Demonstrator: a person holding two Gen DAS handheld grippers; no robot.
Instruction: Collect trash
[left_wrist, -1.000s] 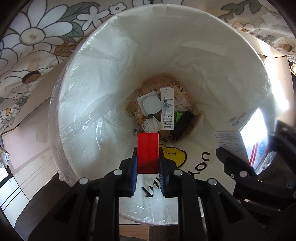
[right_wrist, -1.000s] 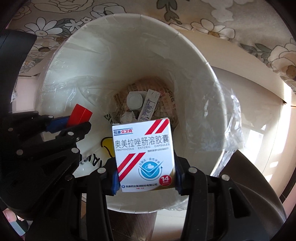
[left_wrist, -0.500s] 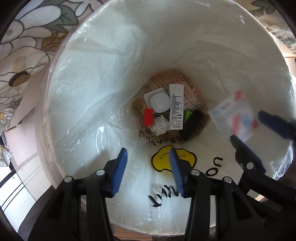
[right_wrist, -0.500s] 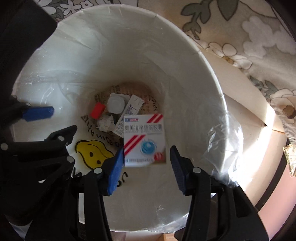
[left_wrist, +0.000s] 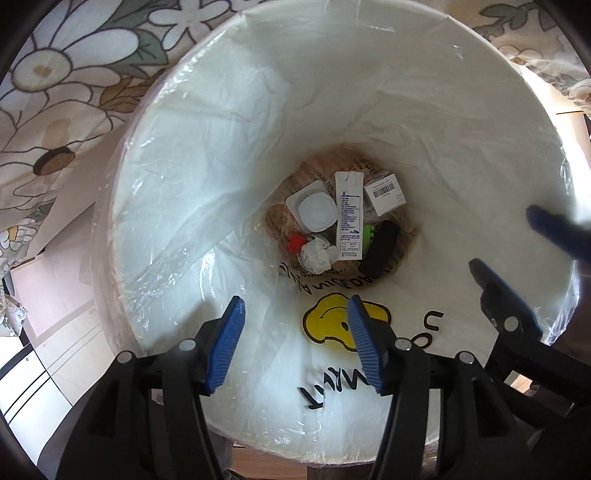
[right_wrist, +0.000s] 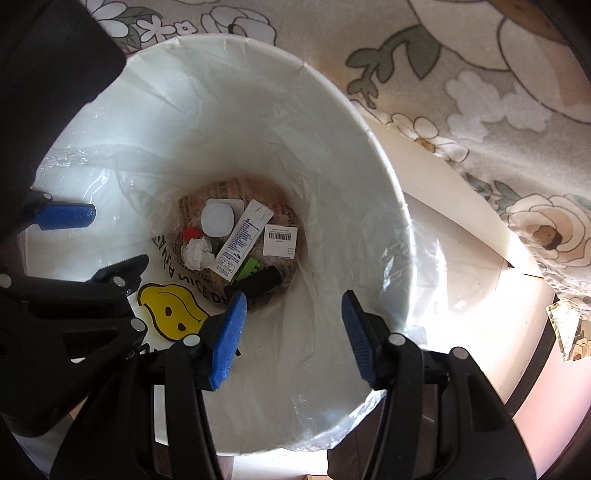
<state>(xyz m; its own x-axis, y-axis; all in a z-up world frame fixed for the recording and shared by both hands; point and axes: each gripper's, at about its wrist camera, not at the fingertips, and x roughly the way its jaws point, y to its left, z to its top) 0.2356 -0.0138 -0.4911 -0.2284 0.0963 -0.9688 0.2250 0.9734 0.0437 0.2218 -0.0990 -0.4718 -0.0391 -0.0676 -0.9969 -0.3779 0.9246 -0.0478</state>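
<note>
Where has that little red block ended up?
The red block lies at the bottom of the bin, on the left of the pile in both views, touching the crumpled paper and just below the white tub.

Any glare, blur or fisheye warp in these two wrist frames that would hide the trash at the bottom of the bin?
Left wrist: the bin wall bows strongly, its right side is washed out, and the right gripper tip is blurred. Right wrist: sunlight overexposes the floor, while a dark shape fills the upper left corner. The trash reads sharp in both.
</note>
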